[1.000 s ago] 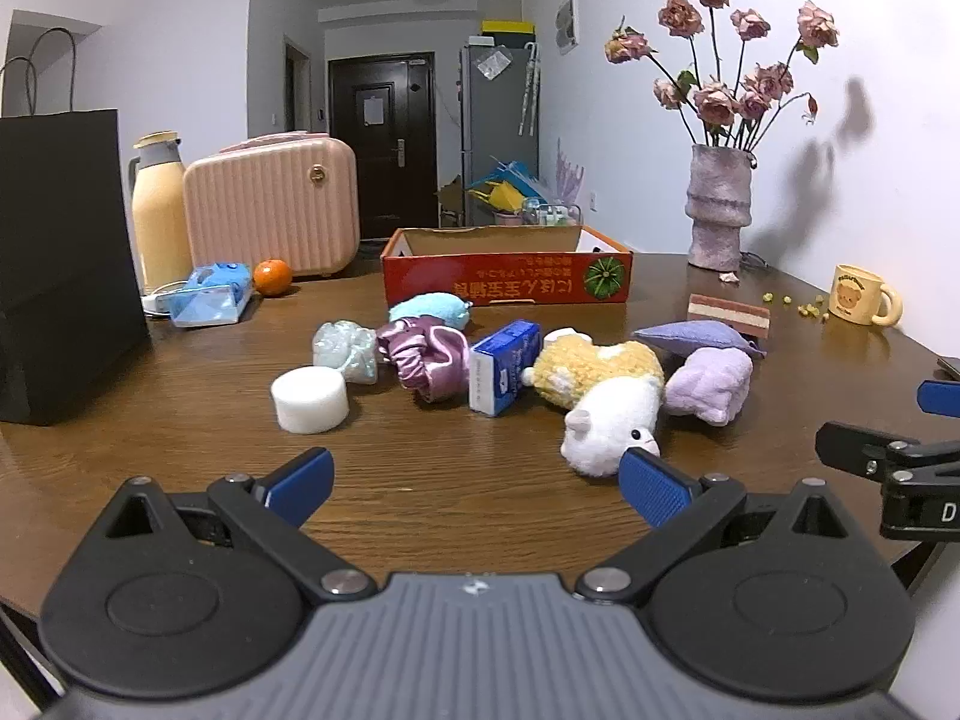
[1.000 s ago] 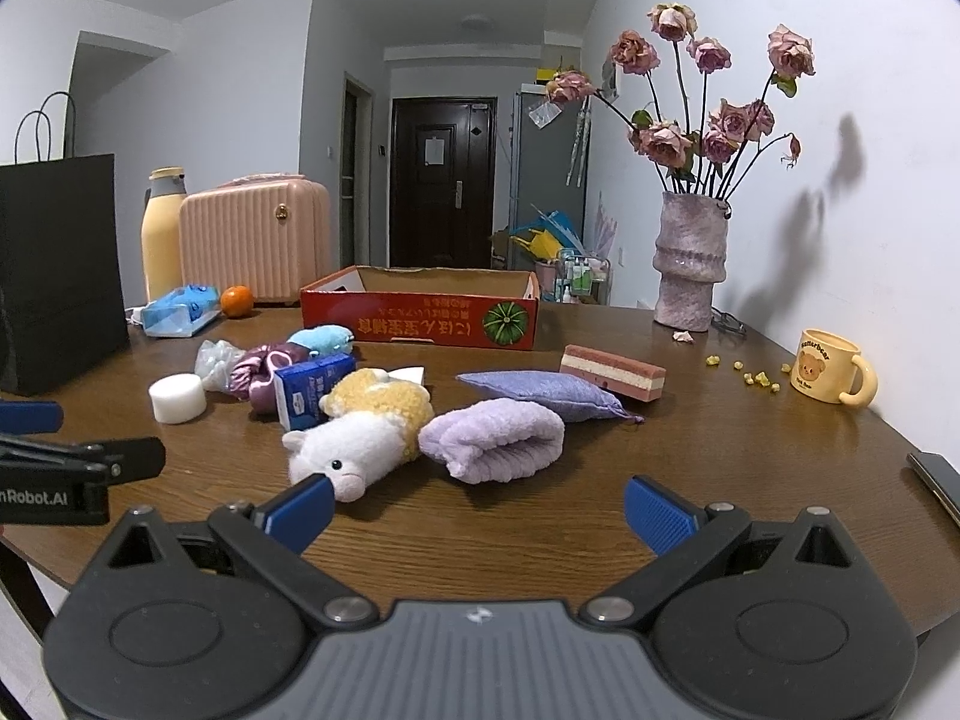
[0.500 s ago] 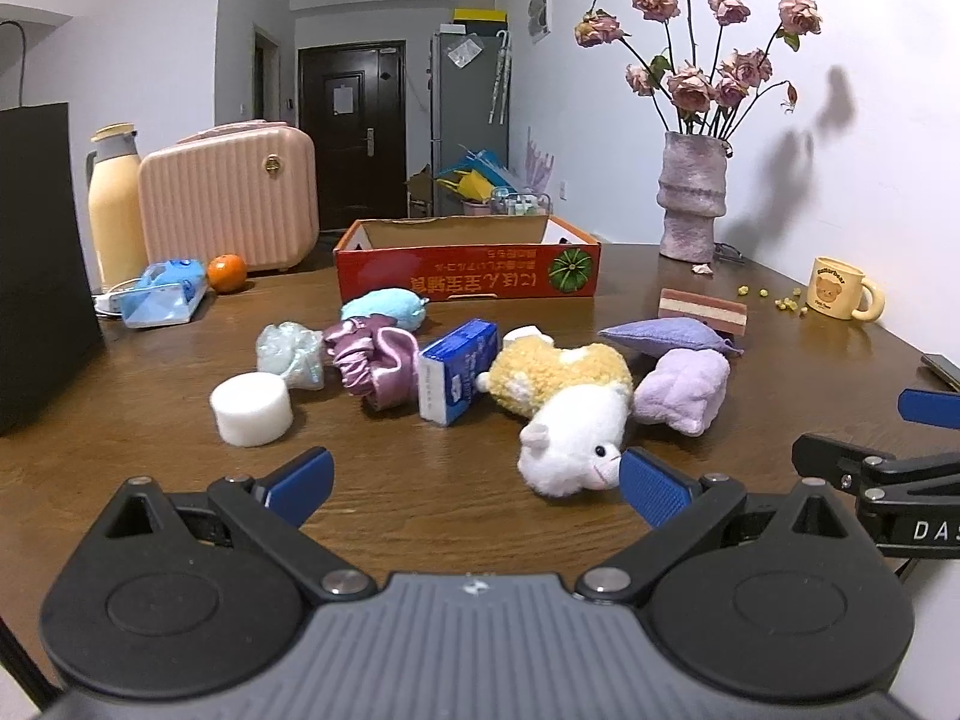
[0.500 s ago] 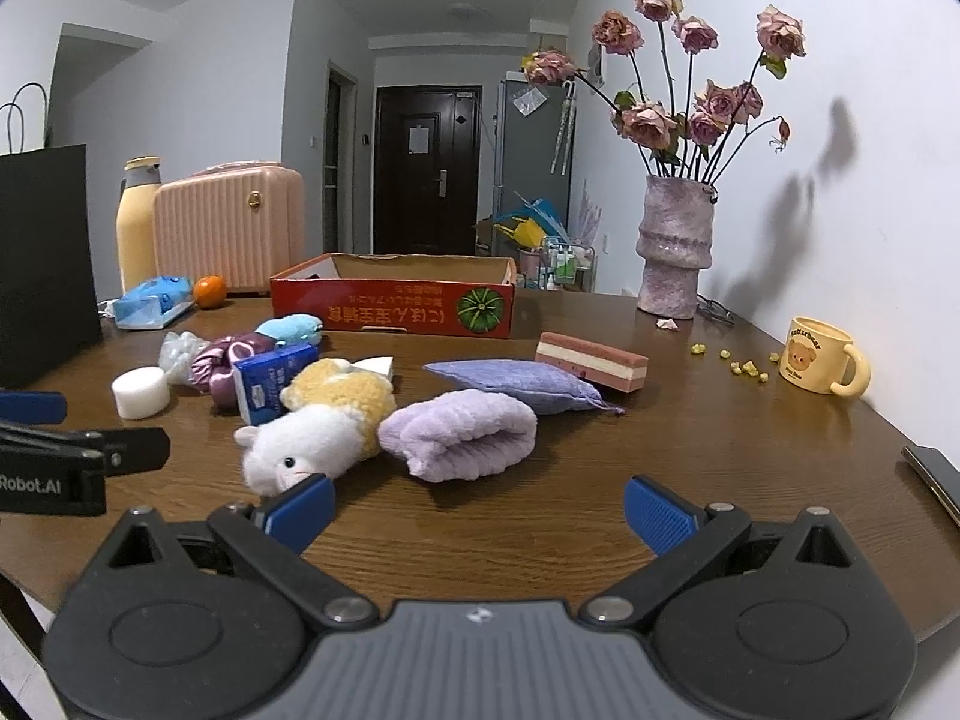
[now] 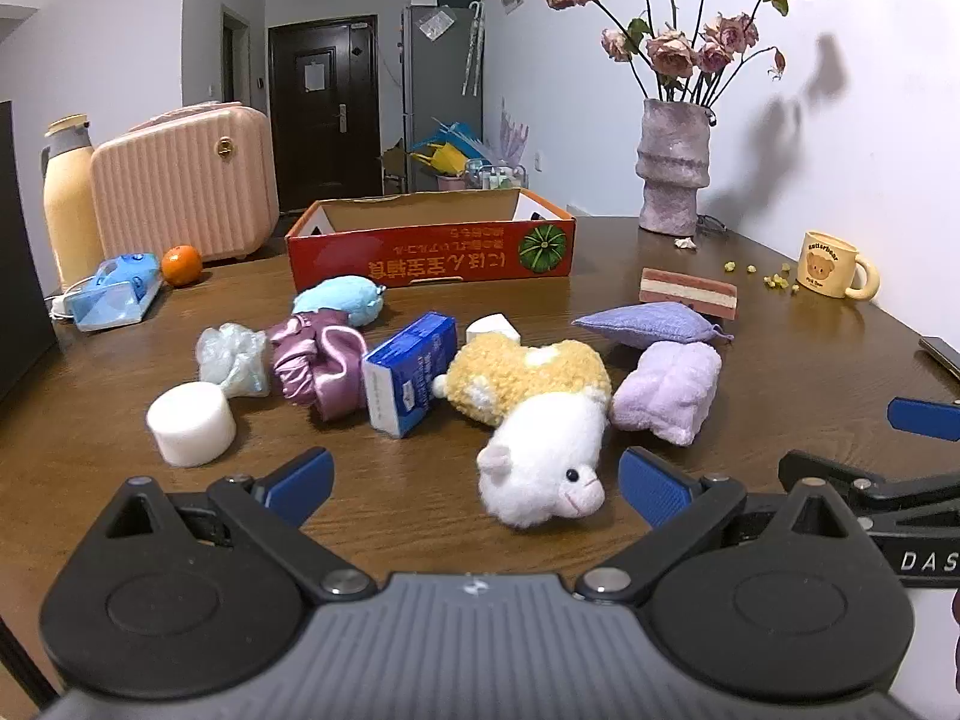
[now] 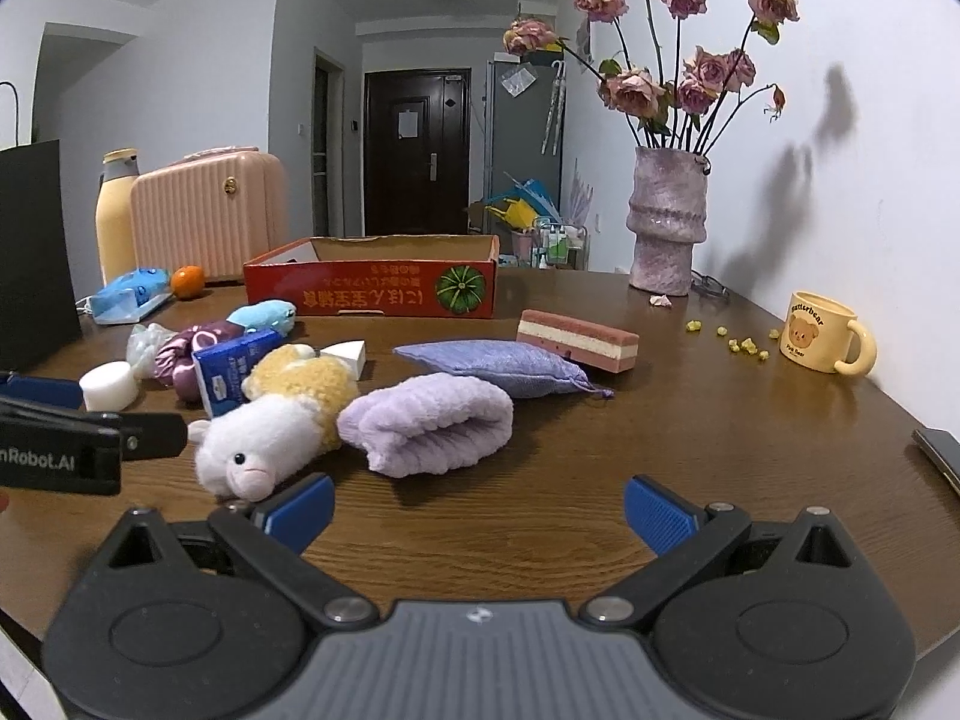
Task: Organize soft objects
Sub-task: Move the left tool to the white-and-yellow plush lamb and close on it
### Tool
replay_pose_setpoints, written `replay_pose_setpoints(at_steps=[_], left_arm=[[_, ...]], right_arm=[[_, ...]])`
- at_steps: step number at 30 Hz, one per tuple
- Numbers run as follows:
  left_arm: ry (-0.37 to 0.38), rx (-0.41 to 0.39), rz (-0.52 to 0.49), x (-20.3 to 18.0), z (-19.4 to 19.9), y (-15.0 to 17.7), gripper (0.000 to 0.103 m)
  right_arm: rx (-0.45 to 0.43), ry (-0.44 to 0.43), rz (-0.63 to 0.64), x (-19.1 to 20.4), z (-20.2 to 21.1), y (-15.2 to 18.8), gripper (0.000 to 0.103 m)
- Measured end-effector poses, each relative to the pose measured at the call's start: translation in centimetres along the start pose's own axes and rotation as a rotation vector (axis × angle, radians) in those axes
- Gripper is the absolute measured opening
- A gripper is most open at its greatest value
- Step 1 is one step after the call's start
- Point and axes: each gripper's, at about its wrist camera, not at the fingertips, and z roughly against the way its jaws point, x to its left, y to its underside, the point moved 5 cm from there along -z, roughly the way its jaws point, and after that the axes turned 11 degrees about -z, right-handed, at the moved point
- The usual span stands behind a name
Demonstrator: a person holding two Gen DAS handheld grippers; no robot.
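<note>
My left hand-held gripper (image 5: pixel 474 477) hangs spread and empty over the near edge of the counter (image 5: pixel 780 324). Working from the left edge: the white foam cylinder (image 5: pixel 191 423) looks light and springy and should take a pinch across its round sides. The clear crinkly bundle (image 5: pixel 234 357) and the satin scrunchie (image 5: pixel 318 360) touch each other, and the satin will likely slip, so I would bite deep into a fold. The blue carton (image 5: pixel 408 372) is stiff, probably not mine to sort. The plush toy (image 5: pixel 540 420) lies nearest, its head just ahead of my fingers; I judge it light and squashy, best taken across the white body. The rolled lilac towel (image 6: pixel 429 423) lies beside it, soft and liable to unroll, so I would grip across the roll. My right hand-held gripper (image 6: pixel 477 510) is also spread and empty. The red cardboard box (image 5: pixel 429 240) stands open toward the far edge; bare counter to the right gives room.
</note>
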Motion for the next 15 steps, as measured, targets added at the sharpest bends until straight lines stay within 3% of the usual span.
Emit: replay_pose_setpoints(at_steps=[15], left_arm=[[0.01, 0.063, -0.047, -1.3, -4.4, -1.9, 0.103]], right_arm=[[0.023, -0.003, -0.027, -1.7, -2.8, -0.5, 0.103]])
